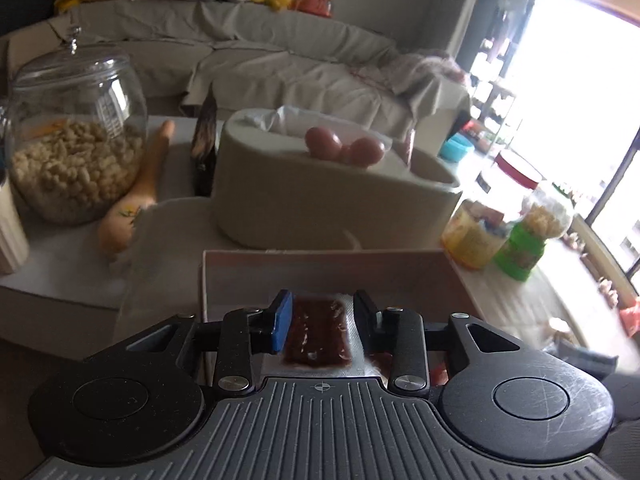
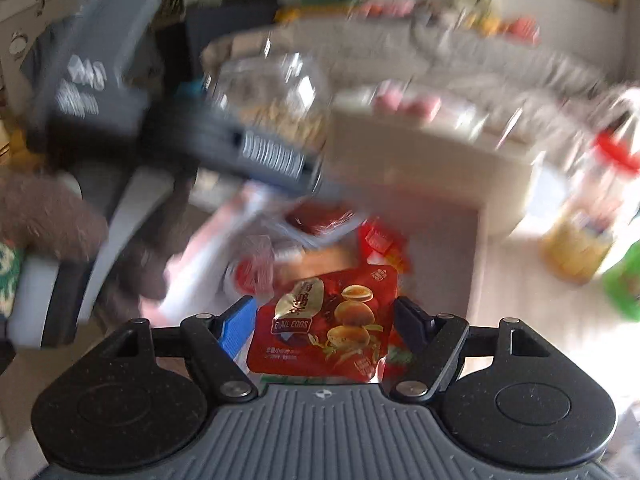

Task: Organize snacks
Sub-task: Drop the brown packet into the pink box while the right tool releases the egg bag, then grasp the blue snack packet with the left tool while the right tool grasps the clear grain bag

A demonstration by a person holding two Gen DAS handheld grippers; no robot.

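In the left wrist view my left gripper (image 1: 323,297) is shut on a clear packet of dark brown snack (image 1: 316,334), which sits between the blue pad and the black finger above an open cardboard box (image 1: 320,270). In the right wrist view my right gripper (image 2: 324,301) is shut on a red quail-egg packet (image 2: 324,330). That packet stays sharp while everything behind it is smeared. Below it the box holds several more red packets (image 2: 380,240). The blurred grey body of the left gripper (image 2: 256,152) crosses the upper left of that view.
A lidded glass jar of pale puffed snacks (image 1: 76,152) and an orange gourd (image 1: 132,200) stand at the left. A beige oval tub (image 1: 320,200) with round red-brown items (image 1: 324,142) is behind the box. A yellow jar (image 1: 472,236) and a green-based jar (image 1: 532,236) stand at the right.
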